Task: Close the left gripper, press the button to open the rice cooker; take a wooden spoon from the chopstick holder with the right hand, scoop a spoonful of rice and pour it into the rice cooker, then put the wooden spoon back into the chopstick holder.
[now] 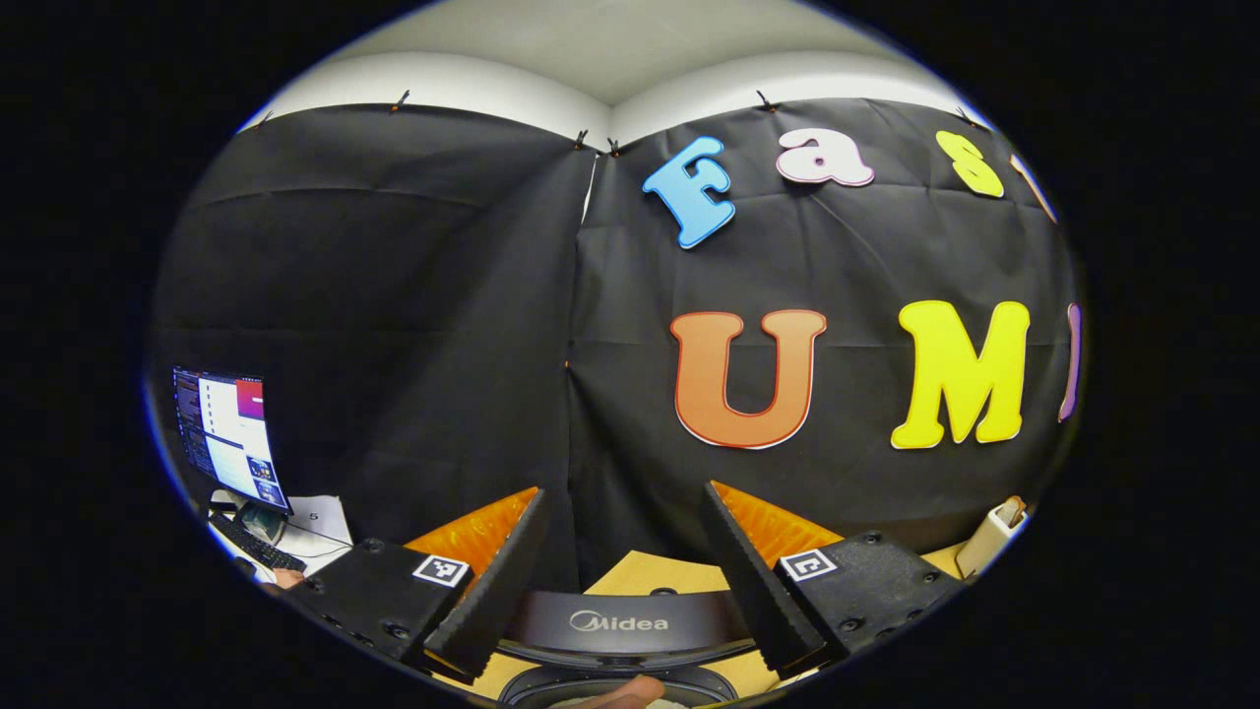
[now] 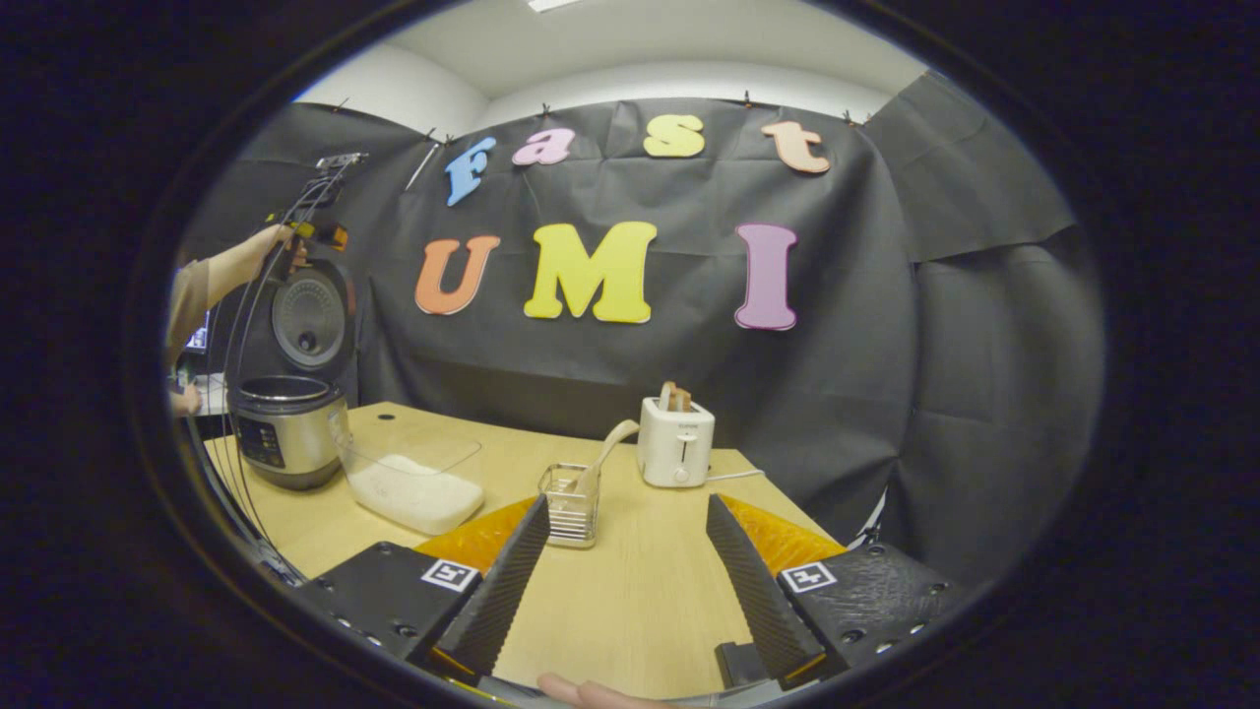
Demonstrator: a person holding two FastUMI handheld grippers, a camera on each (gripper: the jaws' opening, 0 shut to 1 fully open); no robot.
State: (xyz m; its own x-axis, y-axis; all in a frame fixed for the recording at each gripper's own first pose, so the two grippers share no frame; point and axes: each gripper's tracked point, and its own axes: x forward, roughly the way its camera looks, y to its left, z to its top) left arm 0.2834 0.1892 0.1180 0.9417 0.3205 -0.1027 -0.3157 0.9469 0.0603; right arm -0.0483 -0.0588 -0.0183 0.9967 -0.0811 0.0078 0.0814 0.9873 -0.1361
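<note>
One cooker (image 2: 287,430), lid (image 2: 310,317) up, far left on table (image 2: 630,601). One rice tub (image 2: 413,483) beside it; one holder (image 2: 571,504) with one spoon (image 2: 612,440) mid-table; one toaster (image 2: 675,441) beyond. Left gripper (image 1: 624,561) and right gripper (image 2: 624,576) both gape wide, holding nothing.

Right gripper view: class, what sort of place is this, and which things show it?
Likely a staged kitchen booth: a table with a rice cooker, toaster and rice tub, backed by black cloth.
</note>
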